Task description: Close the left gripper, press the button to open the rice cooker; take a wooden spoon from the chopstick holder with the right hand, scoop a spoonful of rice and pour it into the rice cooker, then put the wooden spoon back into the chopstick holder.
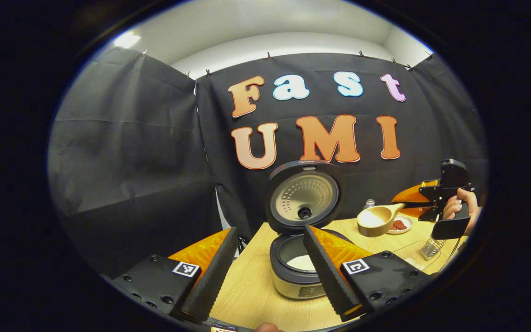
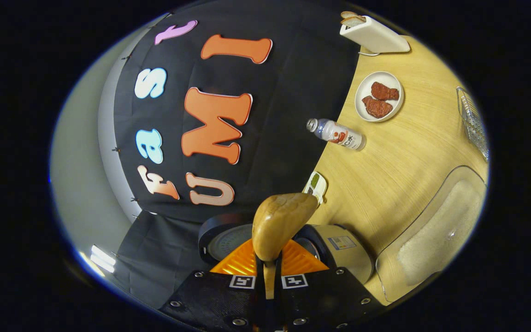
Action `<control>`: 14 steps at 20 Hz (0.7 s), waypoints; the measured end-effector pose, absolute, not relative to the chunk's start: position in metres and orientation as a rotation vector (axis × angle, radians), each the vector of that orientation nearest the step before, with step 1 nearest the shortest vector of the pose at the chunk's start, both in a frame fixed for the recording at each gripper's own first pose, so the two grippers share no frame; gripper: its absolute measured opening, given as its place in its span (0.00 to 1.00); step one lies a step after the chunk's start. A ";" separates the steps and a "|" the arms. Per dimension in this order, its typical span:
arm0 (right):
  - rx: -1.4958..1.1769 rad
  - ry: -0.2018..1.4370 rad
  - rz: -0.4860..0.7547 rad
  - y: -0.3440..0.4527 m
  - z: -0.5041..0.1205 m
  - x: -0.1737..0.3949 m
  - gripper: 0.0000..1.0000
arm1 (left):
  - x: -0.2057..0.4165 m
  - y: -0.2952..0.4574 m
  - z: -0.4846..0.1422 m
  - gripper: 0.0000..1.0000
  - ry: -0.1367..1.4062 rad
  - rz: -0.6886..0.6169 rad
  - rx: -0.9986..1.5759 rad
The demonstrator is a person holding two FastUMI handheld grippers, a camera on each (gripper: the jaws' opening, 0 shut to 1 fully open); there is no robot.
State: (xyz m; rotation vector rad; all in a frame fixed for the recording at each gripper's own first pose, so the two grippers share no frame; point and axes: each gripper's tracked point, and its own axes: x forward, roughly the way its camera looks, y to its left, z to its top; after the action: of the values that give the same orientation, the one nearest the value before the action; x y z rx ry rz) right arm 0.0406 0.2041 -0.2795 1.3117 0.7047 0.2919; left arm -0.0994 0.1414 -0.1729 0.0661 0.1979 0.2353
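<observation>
- Wooden spoon (image 1: pixel 377 220): right of centre in the left gripper view, held level above the table, bowl heaped with white rice. In the right gripper view its rounded back (image 2: pixel 278 223) rises at lower centre, the handle running down between the fingers.
- Right gripper (image 2: pixel 269 272): fingers drawn nearly together, both pressing on the spoon handle. In the left gripper view it appears at the right edge (image 1: pixel 438 203), with a hand (image 1: pixel 461 205) around its grip.
- Rice cooker (image 1: pixel 300 272): lower centre of the left gripper view, lid (image 1: pixel 303 196) standing upright and open, white rice visible in the inner pot. The spoon is to the upper right of the pot, not over it.
- Left gripper (image 1: pixel 265 272): fingers spread wide at the bottom of its own view, holding nothing; the right-hand finger overlaps the cooker in the picture.
- Chopstick holder (image 1: pixel 431 248): wire-mesh, lower right of the left gripper view, below the right gripper.
- Clear container of rice (image 2: pixel 436 230): lower right of the right gripper view.
- Plate (image 2: pixel 379 97) with red pieces, a bottle (image 2: pixel 337 133) and a white toaster (image 2: pixel 374 34): upper right of that view, on the table (image 2: pixel 399 170).
</observation>
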 end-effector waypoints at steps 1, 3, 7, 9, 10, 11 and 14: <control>1.303 0.717 0.301 0.214 -0.281 0.043 0.06 | -0.102 0.144 -0.175 0.89 0.203 0.233 0.069; 1.280 0.735 0.316 0.233 -0.282 0.047 0.06 | -0.103 0.148 -0.176 0.89 0.210 0.231 0.076; 1.128 0.744 0.339 0.271 -0.287 0.062 0.07 | -0.097 0.147 -0.175 0.97 0.219 0.218 0.095; 1.024 0.747 0.356 0.285 -0.286 0.069 0.07 | -0.094 0.138 -0.168 0.89 0.204 0.194 0.111; 0.975 0.750 0.362 0.294 -0.290 0.070 0.07 | -0.091 0.133 -0.164 0.89 0.193 0.180 0.115; 0.917 0.750 0.366 0.299 -0.291 0.070 0.07 | -0.090 0.129 -0.162 0.97 0.187 0.165 0.114; 0.787 0.749 0.377 0.312 -0.295 0.073 0.06 | -0.088 0.121 -0.162 0.89 0.184 0.130 0.103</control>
State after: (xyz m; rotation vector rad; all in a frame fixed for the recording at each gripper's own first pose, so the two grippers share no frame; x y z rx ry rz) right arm 0.0731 0.3125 -0.2950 0.7870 0.7495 0.3766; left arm -0.0878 0.1212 -0.1620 0.1032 0.1841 0.1300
